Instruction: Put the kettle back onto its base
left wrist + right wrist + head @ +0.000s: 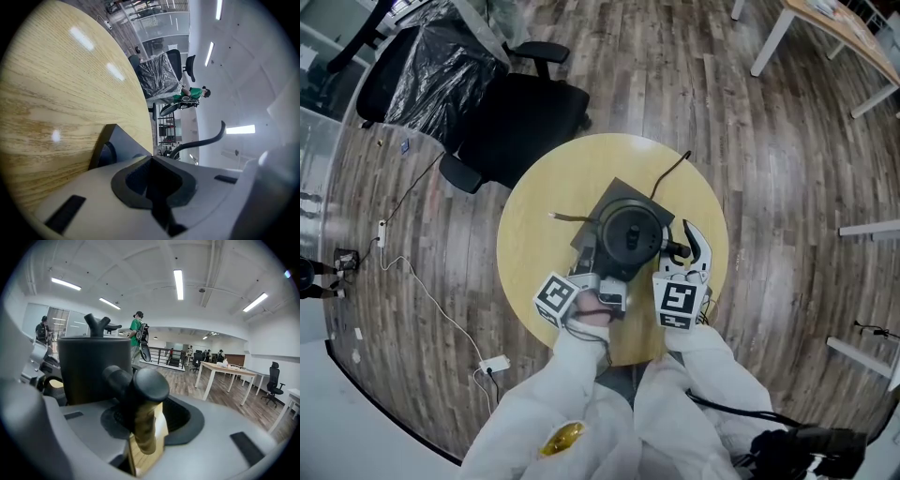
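Spread apart, the right hand-held gripper point(684, 253) has its jaws on either side of the kettle's handle point(140, 390) without pressing on it. The handle stands in the gap, so the grip looks released and not engaged. That fits where the kettle point(630, 234) is. It stands upright with its lid on, in the middle of the dark square base point(617, 195), which lies flat near the centre of the round wooden counter point(544, 206). Its weight seems to rest on the base and not on the jaws. The left hand-held gripper point(151, 159) is pressed together with nothing visible between its jaws. It is held low at the near corner of the base, probably to stop the base sliding while the kettle seats, though I cannot tell whether its tip touches the slab. A cord point(668, 176) runs off the far side of the base across the counter, clear of both tools. The placement looks essentially done. What remains, by my reading, is to draw the right jaws straight back off the handle without nudging the kettle.
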Available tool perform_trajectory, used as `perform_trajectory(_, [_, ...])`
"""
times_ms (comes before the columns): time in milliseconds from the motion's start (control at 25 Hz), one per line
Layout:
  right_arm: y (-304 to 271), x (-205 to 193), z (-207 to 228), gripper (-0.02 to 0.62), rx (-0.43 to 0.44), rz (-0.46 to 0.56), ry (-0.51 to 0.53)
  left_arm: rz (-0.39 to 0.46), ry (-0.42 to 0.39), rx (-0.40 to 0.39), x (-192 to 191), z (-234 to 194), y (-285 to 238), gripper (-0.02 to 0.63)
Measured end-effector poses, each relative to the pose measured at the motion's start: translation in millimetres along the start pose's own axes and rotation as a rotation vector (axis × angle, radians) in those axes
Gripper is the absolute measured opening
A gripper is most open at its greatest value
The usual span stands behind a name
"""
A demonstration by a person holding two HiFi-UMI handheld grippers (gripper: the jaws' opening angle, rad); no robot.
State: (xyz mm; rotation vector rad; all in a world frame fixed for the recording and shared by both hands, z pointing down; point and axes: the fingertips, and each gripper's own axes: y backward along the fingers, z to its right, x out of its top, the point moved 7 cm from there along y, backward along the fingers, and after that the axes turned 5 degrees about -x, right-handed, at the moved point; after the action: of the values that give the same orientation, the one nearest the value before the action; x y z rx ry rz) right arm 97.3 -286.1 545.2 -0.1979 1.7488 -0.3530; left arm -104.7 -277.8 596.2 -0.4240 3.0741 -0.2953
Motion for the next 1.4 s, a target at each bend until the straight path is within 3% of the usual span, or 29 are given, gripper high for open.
perform_trajectory(200, [3.4,-2.4,0.4,0.114,-0.026,-0.023,-0.01,-0.006,-0.019,-0.009,-3.9,2.4,4.6,-0.005])
perform_trajectory(480, [20.2,-14.1,-3.3,0.149,-0.1,-0.082,-0.104,0.015,-0.005,-0.037,-8.2,5.3,11.9,-0.005])
perform_trajectory(680, [36.0,-21.6,-6.0,0.149,-0.092,-0.077,-0.101,-0.012,-0.079,-0.062,-9.4,10.1,21.3,-0.005])
perform_trajectory(960, [75.0,-34.5,-2.6,0.148,-0.08,-0.113,-0.12,-0.158,-0.32,-0.14,-11.7,33.8,58.8,-0.005])
perform_trajectory(1080, [97.1,-34.0,-6.1,0.147,-0.03,-0.116,-0.098,-0.234,-0.58,-0.165,-6.0,51.6,80.4,-0.005])
perform_trajectory(1160, [107.5,-28.4,-9.2,0.148,0.015,-0.102,-0.087,-0.269,-0.699,-0.202,-8.1,65.9,91.0,-0.005])
perform_trajectory(1400, [141.3,-1.8,-26.3,0.146,0.177,-0.029,-0.112,-0.345,-0.936,-0.256,-21.4,103.3,125.9,-0.005])
